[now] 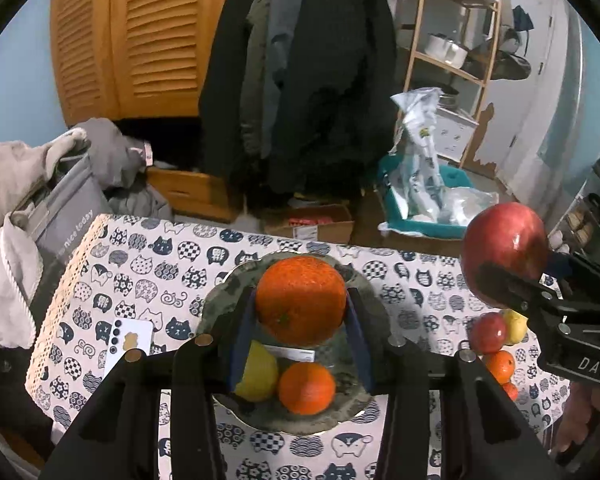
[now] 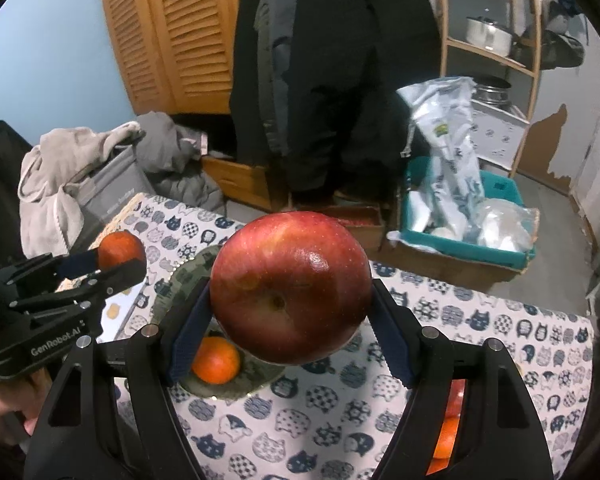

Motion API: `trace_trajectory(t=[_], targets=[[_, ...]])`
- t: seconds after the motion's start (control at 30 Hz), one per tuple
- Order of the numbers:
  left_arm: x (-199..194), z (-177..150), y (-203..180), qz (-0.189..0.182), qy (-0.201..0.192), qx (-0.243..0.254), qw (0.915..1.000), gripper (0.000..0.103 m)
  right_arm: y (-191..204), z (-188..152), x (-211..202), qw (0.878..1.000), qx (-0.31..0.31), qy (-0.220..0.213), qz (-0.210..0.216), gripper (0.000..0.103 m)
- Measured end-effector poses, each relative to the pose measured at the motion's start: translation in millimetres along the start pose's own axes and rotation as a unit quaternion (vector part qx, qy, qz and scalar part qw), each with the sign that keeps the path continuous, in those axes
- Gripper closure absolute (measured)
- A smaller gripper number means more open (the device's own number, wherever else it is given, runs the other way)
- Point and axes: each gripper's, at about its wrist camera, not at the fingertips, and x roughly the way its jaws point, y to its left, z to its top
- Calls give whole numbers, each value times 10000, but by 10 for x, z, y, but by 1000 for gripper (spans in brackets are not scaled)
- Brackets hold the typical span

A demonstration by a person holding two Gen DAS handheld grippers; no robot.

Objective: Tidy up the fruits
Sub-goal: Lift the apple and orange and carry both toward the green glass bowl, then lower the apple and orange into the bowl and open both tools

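My left gripper [image 1: 301, 308] is shut on a large orange [image 1: 300, 298], held above a dark mottled plate [image 1: 220, 300]. On that plate lie a lemon [image 1: 258, 374] and a small orange [image 1: 306, 388]. My right gripper [image 2: 290, 300] is shut on a big red apple [image 2: 290, 288], raised over the table to the right of the plate [image 2: 180, 280]. The apple [image 1: 504, 252] also shows at the right of the left wrist view. More fruit sits loose on the cloth at the right: a red apple [image 1: 488, 332], a lemon [image 1: 516, 324] and an orange [image 1: 500, 366].
The table wears a cat-print cloth [image 1: 160, 264]. A white card [image 1: 128, 344] lies left of the plate. Behind the table are a grey bag with clothes [image 1: 60, 208], hanging coats [image 1: 300, 80], a cardboard box [image 1: 320, 224], a teal crate [image 1: 424, 220] and a wooden shelf [image 1: 452, 40].
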Motion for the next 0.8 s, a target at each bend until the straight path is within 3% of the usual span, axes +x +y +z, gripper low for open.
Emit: trace_trajectory(t=[0.27,0.57,0.8], targets=[[400,-23,229,114,287,-72,9995,59,136,18,528,9993,-18,363,117,27],[1012,-230,495,184,976,-436,9941,59,163,-106,1088,9960,33,882,161,27],[1256,-346,524,205,1315,-508,9898,59,220,-213,1309,9932,-27,1151,195,27]])
